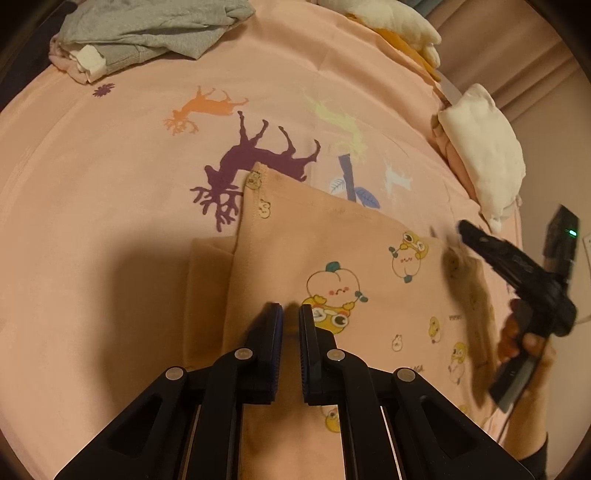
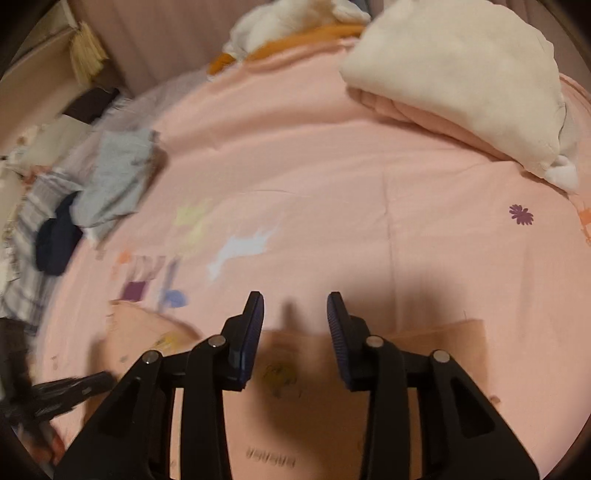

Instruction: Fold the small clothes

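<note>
A small peach garment (image 1: 332,240) printed with cartoon fruit figures lies flat on the pink bedsheet (image 1: 110,203), with a folded layer showing along its left edge. My left gripper (image 1: 291,314) is shut on a pinch of this garment near its front edge. In the right wrist view the same garment (image 2: 314,369) lies under my right gripper (image 2: 295,306), whose jaws stand apart with nothing between them. Held by a hand (image 1: 524,343), the right gripper (image 1: 463,229) shows blurred over the garment's right edge. The left gripper (image 2: 99,378) appears blurred at the lower left.
A grey clothes pile (image 1: 147,33) lies at the far left of the bed. Folded cream and pink bedding (image 1: 484,147) (image 2: 461,81) sits at the far right, a white and orange plush (image 1: 399,26) behind it. Loose blue, navy and striped clothes (image 2: 110,184) lie at the left.
</note>
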The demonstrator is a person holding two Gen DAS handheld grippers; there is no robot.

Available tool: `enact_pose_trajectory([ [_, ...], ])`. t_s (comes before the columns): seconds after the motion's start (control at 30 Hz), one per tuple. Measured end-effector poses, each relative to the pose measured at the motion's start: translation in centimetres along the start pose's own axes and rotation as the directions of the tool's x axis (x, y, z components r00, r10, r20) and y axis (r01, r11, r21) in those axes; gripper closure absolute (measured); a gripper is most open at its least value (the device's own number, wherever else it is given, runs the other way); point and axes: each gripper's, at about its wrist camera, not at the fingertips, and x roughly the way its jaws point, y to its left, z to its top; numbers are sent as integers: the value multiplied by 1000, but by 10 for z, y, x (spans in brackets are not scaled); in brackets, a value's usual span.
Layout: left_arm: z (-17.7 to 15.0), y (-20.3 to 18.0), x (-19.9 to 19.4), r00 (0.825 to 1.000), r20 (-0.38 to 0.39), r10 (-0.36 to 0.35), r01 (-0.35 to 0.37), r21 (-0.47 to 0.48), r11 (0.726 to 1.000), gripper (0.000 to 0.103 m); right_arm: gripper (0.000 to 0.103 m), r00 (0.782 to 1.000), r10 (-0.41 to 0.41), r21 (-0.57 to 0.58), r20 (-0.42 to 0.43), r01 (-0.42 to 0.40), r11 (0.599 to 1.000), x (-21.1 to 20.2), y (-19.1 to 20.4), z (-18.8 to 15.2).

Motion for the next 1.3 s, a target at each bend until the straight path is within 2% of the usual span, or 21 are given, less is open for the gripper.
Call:
enact_pose_trajectory([
  [0.1, -4, 3, -1, 1000, -4, 0, 0, 12, 1000, 99, 67, 999, 20, -63, -34, -22, 998, -21, 1, -14],
  [0.2, -11, 4, -5, 1000, 1, -4, 4, 22, 1000, 99, 67, 996, 33, -124, -81, -43, 991, -43, -3, -43],
  [0.33, -29, 5, -14, 1000, 3, 3, -3, 46, 999, 99, 67, 991, -44, -182, -126, 21, 983, -56, -13, -92],
  [0.43, -46, 10, -21, 1000, 8, -1, 1, 49, 999, 99, 69, 987, -122, -225, -109, 95, 970, -73, -22, -121],
  [0.57, -66, 18, -33, 1000, 19, -23, 22, 33, 999, 99, 69, 985, -133, -207, -113, 107, 972, -94, -35, -147],
  [0.7, -86, 27, -53, 996, 42, -74, 74, 5, 997, 99, 66, 976, -168, -204, -140, 138, 969, -111, -42, -162],
  [0.77, -92, 31, -64, 996, 51, -75, 75, -10, 997, 86, 63, 973, -183, -187, -137, 156, 970, -120, -42, -165],
  [0.8, -94, 33, -69, 996, 61, -63, 64, -16, 998, 59, 63, 976, -177, -174, -123, 155, 972, -126, -42, -166],
  [0.83, -95, 36, -72, 996, 73, -57, 59, -24, 998, 38, 62, 982, -158, -158, -106, 141, 977, -132, -41, -165],
  [0.87, -97, 39, -76, 994, 93, -58, 61, -37, 997, 35, 62, 987, -135, -142, -92, 121, 983, -136, -39, -164],
  [0.97, -93, 50, -75, 992, 100, -82, 90, -86, 992, 35, 61, 996, -49, -103, -68, 42, 994, -136, -27, -158],
  [1.03, -89, 52, -68, 987, 92, -130, 140, -113, 984, 35, 61, 998, 21, -85, -64, -26, 996, -129, -17, -153],
  [1.17, -79, 52, -41, 969, 46, -244, 248, -170, 954, 35, 61, 981, 175, 11, -78, -175, 984, -101, 5, -146],
  [1.3, -65, 47, -24, 949, 53, -310, 314, -200, 928, 35, 62, 964, 250, 69, -87, -245, 967, -63, 30, -131],
])
